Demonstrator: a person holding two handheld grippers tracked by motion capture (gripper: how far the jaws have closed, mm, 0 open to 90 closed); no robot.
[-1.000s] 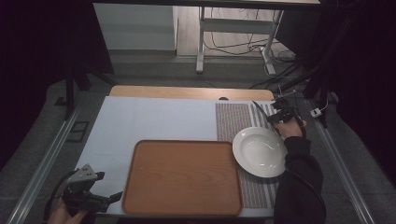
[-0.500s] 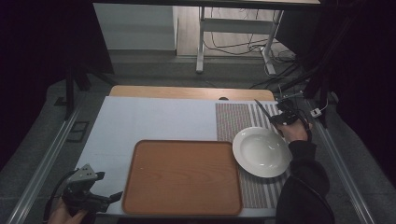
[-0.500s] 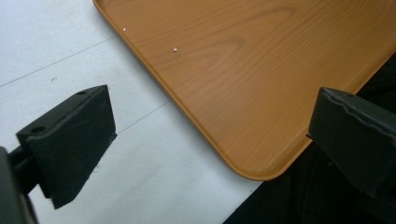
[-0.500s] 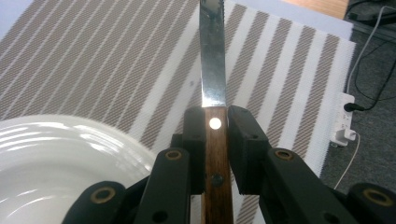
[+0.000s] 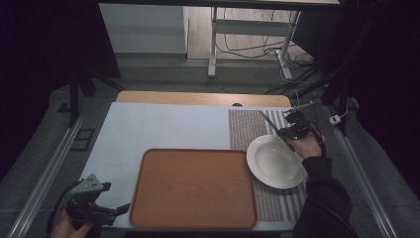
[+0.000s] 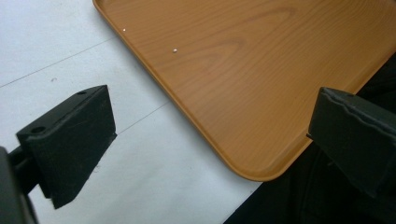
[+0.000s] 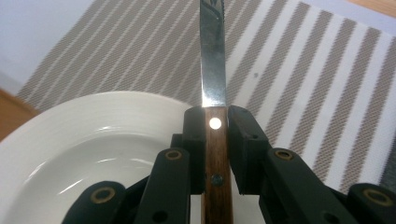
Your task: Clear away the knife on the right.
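My right gripper (image 5: 288,130) is shut on the wooden handle of a table knife (image 5: 269,122), held over the far rim of a white plate (image 5: 275,161). In the right gripper view both pads clamp the knife (image 7: 213,60) by its handle, and its steel blade points away over the striped placemat (image 7: 303,70), with the plate (image 7: 88,149) below left. My left gripper (image 5: 115,210) rests at the table's near left corner, open and empty. In the left gripper view its jaws (image 6: 215,126) stand wide apart beside the rounded corner of the wooden tray (image 6: 243,70).
The wooden tray (image 5: 193,188) lies at the near middle of the white table top (image 5: 163,126). The plate sits on the brown-striped placemat (image 5: 242,129) to the tray's right. Metal rails run along both table sides; a desk frame and cables stand beyond the far edge.
The right hand has carried the knife a little leftward and nearer, over the plate's far rim. The left gripper, the plate and the tray have kept still.
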